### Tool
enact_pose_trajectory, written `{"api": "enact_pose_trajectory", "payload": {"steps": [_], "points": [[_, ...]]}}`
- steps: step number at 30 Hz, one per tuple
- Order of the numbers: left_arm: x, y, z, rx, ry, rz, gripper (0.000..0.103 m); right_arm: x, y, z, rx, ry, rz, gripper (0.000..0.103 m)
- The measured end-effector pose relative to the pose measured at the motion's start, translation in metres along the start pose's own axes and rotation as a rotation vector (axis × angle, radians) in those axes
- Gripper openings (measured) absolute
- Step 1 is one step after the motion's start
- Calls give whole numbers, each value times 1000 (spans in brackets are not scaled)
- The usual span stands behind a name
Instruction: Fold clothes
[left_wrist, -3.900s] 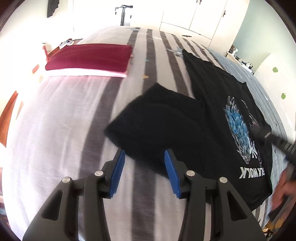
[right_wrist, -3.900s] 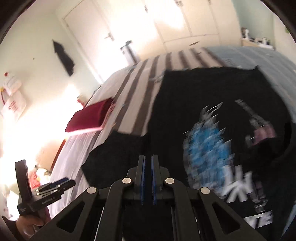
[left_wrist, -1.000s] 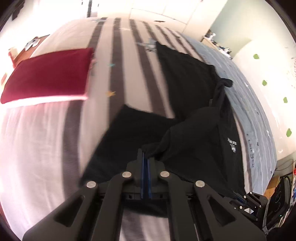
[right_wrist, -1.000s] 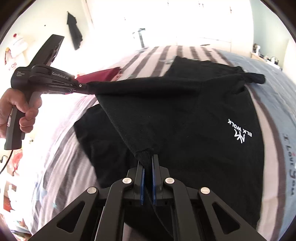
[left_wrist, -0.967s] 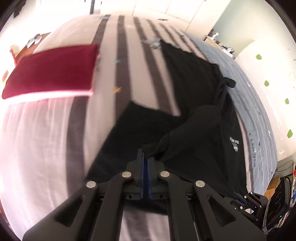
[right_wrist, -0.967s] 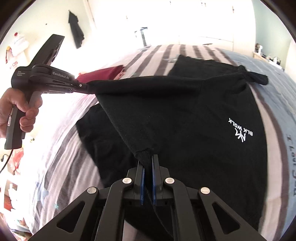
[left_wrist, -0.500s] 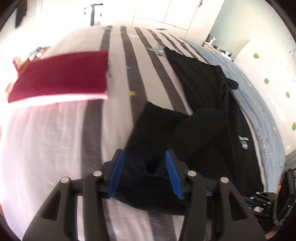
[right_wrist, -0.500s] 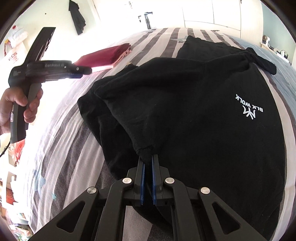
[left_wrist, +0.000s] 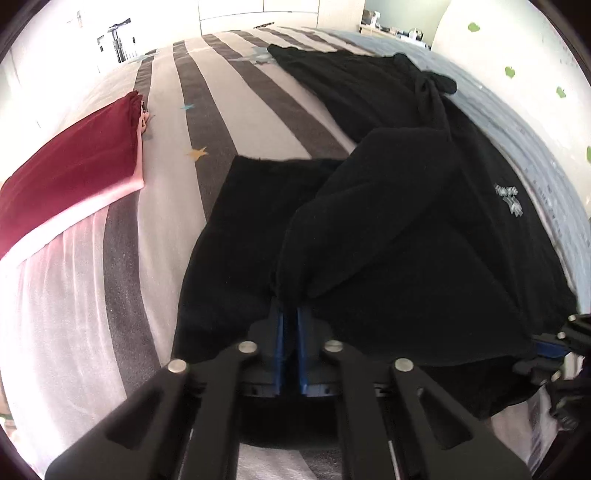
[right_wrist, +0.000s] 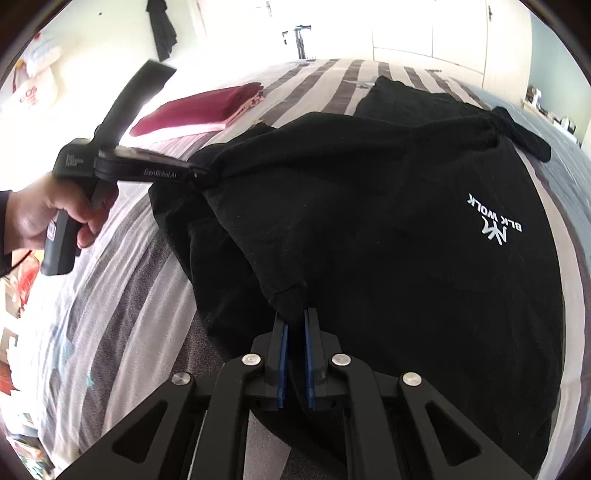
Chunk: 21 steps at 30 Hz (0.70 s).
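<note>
Black shirt (right_wrist: 369, 221) lies folded over on the striped bed (left_wrist: 122, 295), both grippers at its near edge.

Left gripper (left_wrist: 290, 314), at 6 o'clock in its own view, has just closed and pinches a fold of the shirt. Right gripper (right_wrist: 294, 321) has its jaws just opening a little; a shirt corner sits between the blue pads (right_wrist: 282, 354), and I cannot tell if they press it. A red folded cloth (left_wrist: 70, 173) lies at 10 o'clock, well apart from the shirt.
</note>
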<state>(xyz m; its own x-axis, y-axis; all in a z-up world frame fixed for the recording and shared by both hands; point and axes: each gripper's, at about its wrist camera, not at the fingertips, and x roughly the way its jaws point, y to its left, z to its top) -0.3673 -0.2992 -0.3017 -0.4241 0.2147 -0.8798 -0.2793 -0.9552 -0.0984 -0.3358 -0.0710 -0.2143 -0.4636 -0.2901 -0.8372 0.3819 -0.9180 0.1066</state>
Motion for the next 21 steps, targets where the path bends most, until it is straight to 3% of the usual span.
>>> {"api": "enact_pose_trajectory", "payload": {"steps": [2,9,10,12,21], "points": [[-10,7,4,-40,-18,-23,2,4,4,0,-15,2,-30,27],[-30,21,11,-92,-45,-48,2,11,11,9,-29,-35,-44,27],[-33,23,11,-102,-49,-49,2,12,12,11,-32,-36,-37,27],[-40,29,13,-119,-63,-52,2,12,10,13,-16,-37,-24,13],[-64,25,19,-118,-103,-36,1,-7,7,25,48,-55,48,11]]}}
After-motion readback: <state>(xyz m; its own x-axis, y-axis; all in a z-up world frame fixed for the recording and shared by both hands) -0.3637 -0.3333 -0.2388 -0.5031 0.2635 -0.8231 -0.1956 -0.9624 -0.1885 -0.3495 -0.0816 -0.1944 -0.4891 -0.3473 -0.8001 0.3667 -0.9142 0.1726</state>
